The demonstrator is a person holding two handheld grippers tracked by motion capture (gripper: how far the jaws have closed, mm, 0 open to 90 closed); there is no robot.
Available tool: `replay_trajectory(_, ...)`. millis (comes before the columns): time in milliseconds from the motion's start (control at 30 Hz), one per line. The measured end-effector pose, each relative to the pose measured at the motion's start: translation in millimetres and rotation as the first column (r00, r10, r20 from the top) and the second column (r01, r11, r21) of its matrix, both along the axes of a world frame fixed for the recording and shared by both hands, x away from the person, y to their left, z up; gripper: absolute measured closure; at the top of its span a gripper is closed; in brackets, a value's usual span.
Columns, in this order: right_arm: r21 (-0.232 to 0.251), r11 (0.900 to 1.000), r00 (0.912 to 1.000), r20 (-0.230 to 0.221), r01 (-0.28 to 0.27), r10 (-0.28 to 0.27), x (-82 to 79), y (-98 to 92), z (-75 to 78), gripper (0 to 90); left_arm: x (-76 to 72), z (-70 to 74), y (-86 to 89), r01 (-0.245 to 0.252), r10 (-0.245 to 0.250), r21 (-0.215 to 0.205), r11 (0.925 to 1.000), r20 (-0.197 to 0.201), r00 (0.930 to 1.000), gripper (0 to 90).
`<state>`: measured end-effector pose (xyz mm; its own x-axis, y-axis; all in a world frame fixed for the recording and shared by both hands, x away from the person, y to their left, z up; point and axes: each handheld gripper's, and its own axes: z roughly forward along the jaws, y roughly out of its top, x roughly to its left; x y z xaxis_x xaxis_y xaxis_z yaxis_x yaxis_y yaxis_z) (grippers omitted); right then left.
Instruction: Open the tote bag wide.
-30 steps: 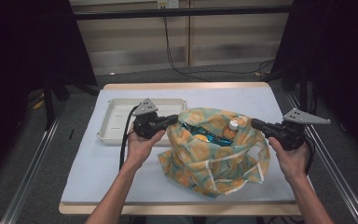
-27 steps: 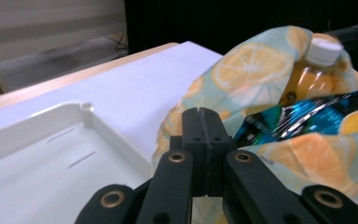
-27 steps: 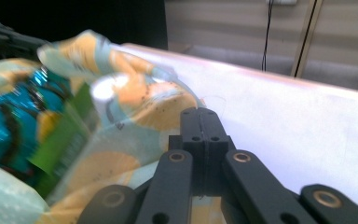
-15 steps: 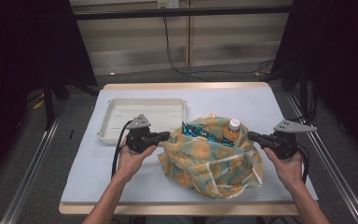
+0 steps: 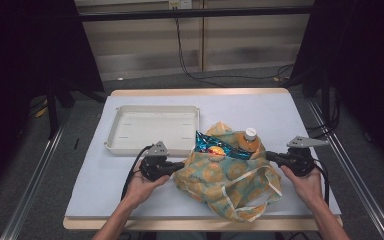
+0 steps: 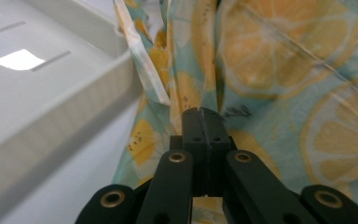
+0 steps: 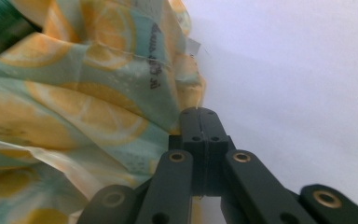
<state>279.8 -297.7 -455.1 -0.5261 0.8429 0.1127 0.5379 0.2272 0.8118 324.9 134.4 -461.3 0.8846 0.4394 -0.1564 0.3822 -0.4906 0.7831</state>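
Where the white-covered table (image 5: 100,185) meets the person's side, a soft cloth bag printed with orange and lemon slices on pale green (image 5: 225,182) sits slumped between two hands, a little right of the table's middle. The left gripper (image 5: 176,167) comes at it from the left and the right gripper (image 5: 270,156) from the right, each pointing inward at the bag's upper edge. In the left gripper view the two black jaws are pressed flat together with the bag's fabric (image 6: 261,70) bunched right at their tips, so they look pinched on the cloth. The right gripper view shows the same: jaws tight together, a fold of the printed fabric (image 7: 98,93) caught at the tip. From the bag's open mouth pokes an orange drink bottle with a white cap (image 5: 250,136), upright, and just beside it a shiny blue snack packet (image 5: 215,147). A shallow white plastic tray (image 5: 152,127) lies on the table behind the left gripper, its near rim close to the bag's left side. One loose handle strap (image 5: 260,192) of the bag trails toward the table's front edge.
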Motion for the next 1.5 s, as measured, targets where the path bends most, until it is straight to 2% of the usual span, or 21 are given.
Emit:
replay_trajectory(200, 0.012, 1.0, 0.9998, -0.014, 0.011, -0.011, 1.6, -6.2, -3.8, 90.0, -0.3, -6.0, 2.0, 0.001, -0.001, -0.002, 1.0, -0.025, 0.9997, 90.0)
replay_trajectory(267, 0.008, 1.0, 0.9992, -0.041, 0.007, -0.007, 2.2, -6.0, -9.0, 90.0, -1.6, -7.7, 1.1, 0.003, -0.003, -0.002, 1.0, -0.031, 0.9995, 90.0)
replay_trajectory(333, -0.04, 0.999, 0.999, -0.044, -0.011, 0.009, 2.3, 0.0, -11.8, 90.0, -2.5, -8.0, 0.9, 0.009, -0.009, -0.002, 1.0, -0.03, 0.9995, 90.0)
replay_trajectory(433, -0.027, 1.0, 0.9989, -0.046, -0.009, 0.008, 2.7, 0.6, -12.4, 90.0, -2.7, -7.4, 2.1, 0.006, -0.006, -0.011, 0.9999, -0.025, 0.9997, 89.6)
replay_trajectory(533, -0.012, 1.0, 0.9998, 0.001, -0.019, 0.019, 0.5, -1.2, -6.3, 88.5, -2.7, -1.4, 6.0, 0.006, -0.007, -0.058, 0.9983, -0.017, 0.9998, 87.3)
replay_trajectory(600, 0.039, 0.999, 0.998, 0.064, -0.007, 0.004, -3.3, -4.0, 4.5, 79.3, -2.6, 5.8, 8.8, -0.018, 0.018, -0.095, 0.9953, 0.001, 0.9998, 76.7)
replay_trajectory(633, 0.039, 0.999, 0.998, 0.064, -0.007, 0.004, -3.3, -4.0, 4.5, 79.3, -2.9, 10.4, 10.0, -0.037, 0.038, -0.109, 0.9933, 0.009, 0.9992, 76.7)
replay_trajectory(733, 0.075, 0.997, 0.9934, 0.114, 0.005, -0.014, -9.0, -0.1, 20.5, 69.2, -4.2, 28.4, 13.5, -0.062, 0.074, -0.188, 0.9802, 0.057, 0.9956, 65.7)
replay_trajectory(767, 0.075, 0.997, 0.9934, 0.114, 0.005, -0.014, -9.0, -0.1, 20.5, 69.2, -4.2, 28.4, 13.5, -0.062, 0.074, -0.188, 0.9802, 0.057, 0.9956, 62.1)
replay_trajectory(800, 0.093, 0.996, 0.9901, 0.14, -0.011, -0.002, -11.3, 1.9, 27.3, 68.1, -7.0, 35.4, 13.2, -0.066, 0.083, -0.222, 0.9727, 0.068, 0.9942, 60.6)
replay_trajectory(900, 0.099, 0.995, 0.9872, 0.16, -0.015, -0.001, -14.1, 4.4, 32.9, 66.7, -11.5, 42.1, 11.1, -0.049, 0.071, -0.239, 0.9697, 0.086, 0.9938, 58.3)
replay_trajectory(933, 0.114, 0.993, 0.9856, 0.169, -0.026, 0.007, -16.9, 6.2, 36.8, 64.9, -14.0, 45.1, 8.7, -0.043, 0.067, -0.246, 0.9684, 0.091, 0.9936, 51.8)
replay_trajectory(967, 0.114, 0.993, 0.9856, 0.169, -0.026, 0.007, -16.9, 6.2, 36.8, 64.9, -16.7, 47.7, 5.8, -0.029, 0.055, -0.262, 0.9647, 0.089, 0.9945, 51.8)
replay_trajectory(1133, 0.104, 0.994, 0.9816, 0.19, -0.037, 0.017, -28.8, 12.8, 44.3, 64.8, -26.2, 55.8, -11.3, 0.029, 0.006, -0.27, 0.9624, 0.127, 0.9918, 34.3)
replay_trajectory(1233, 0.094, 0.994, 0.9773, 0.209, -0.055, 0.035, -39.6, 16.2, 48.7, 64.6, -25.7, 51.0, -20.9, 0.054, -0.024, -0.235, 0.9706, 0.128, 0.9915, 37.1)
replay_trajectory(1267, 0.101, 0.993, 0.9764, 0.212, -0.061, 0.039, -42.8, 17.2, 50.0, 64.5, -26.1, 48.9, -23.3, 0.061, -0.033, -0.211, 0.9755, 0.132, 0.9907, 44.8)
replay_trajectory(1300, 0.094, 0.992, 0.9749, 0.215, -0.08, 0.059, -46.6, 19.1, 51.7, 63.8, -26.3, 47.2, -24.8, 0.076, -0.051, -0.201, 0.9767, 0.125, 0.9908, 64.9)
replay_trajectory(1333, 0.092, 0.992, 0.9745, 0.216, -0.084, 0.062, -48.6, 20.5, 51.9, 63.5, -27.2, 46.5, -25.0, 0.107, -0.083, -0.213, 0.971, 0.119, 0.9894, 77.0)
replay_trajectory(1367, 0.092, 0.992, 0.9745, 0.216, -0.084, 0.062, -48.6, 20.5, 51.9, 63.5, -29.9, 47.6, -24.7, 0.122, -0.097, -0.203, 0.9715, 0.13, 0.9868, 77.0)
replay_trajectory(1400, 0.088, 0.991, 0.9744, 0.212, -0.096, 0.076, -50.2, 23.2, 50.7, 63.4, -33.1, 48.5, -24.2, 0.141, -0.118, -0.197, 0.9703, 0.125, 0.9852, 89.9)
replay_trajectory(1500, 0.086, 0.991, 0.9751, 0.205, -0.103, 0.083, -50.9, 25.4, 49.4, 62.9, -44.7, 49.4, -21.4, 0.186, -0.168, -0.16, 0.9694, 0.121, 0.9783, 90.0)
